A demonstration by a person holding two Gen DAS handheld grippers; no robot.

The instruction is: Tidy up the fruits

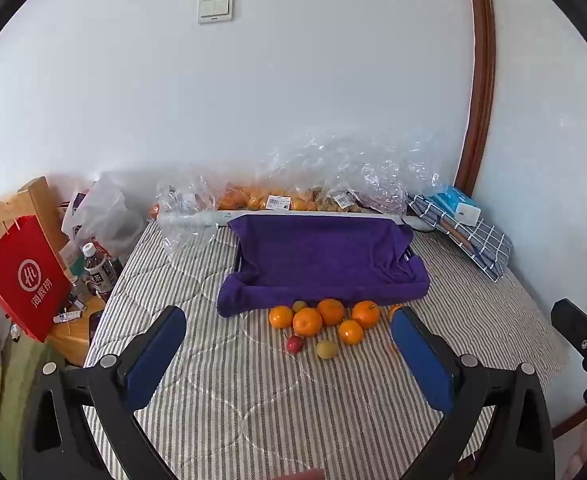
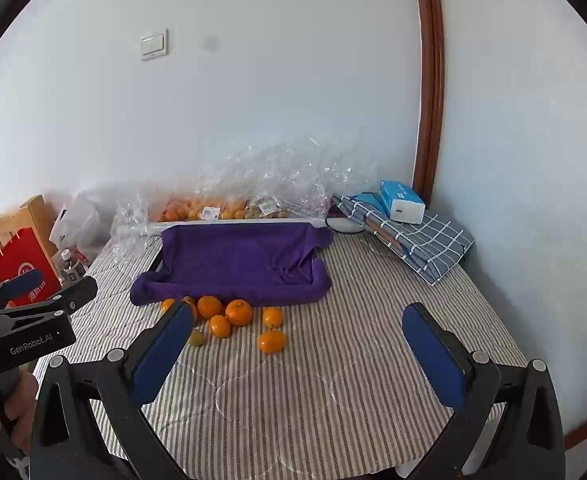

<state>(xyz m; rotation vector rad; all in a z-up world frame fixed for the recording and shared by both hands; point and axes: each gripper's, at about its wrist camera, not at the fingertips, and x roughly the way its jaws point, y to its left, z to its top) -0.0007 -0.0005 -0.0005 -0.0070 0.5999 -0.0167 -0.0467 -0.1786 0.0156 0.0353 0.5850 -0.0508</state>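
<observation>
**Fruit loose on the bed, both grippers wide apart**

The left gripper (image 1: 289, 330) hangs above the striped bedcover (image 1: 253, 400) with its blue pads spread wide and nothing between them. The right gripper (image 2: 297, 328) is the same: jaws fully apart, empty, tilted down toward the cover.

The fruit lies in a loose cluster on the cover, just in front of a tray draped in a purple towel (image 1: 317, 260). Several oranges (image 1: 331, 312) sit close together, some touching, right at the towel's near edge. A small red fruit (image 1: 294, 344) and a yellowish fruit (image 1: 327, 349) lie a little nearer the camera, side by side but apart. In the right wrist view one orange (image 2: 272, 341) rests apart from the rest, toward the right.

Behind the tray, clear plastic bags (image 1: 333, 176) hold more oranges against the wall. A red paper bag (image 1: 25, 280) stands off the bed's left side, and a folded checked cloth (image 1: 469, 236) lies at the far right corner.
</observation>
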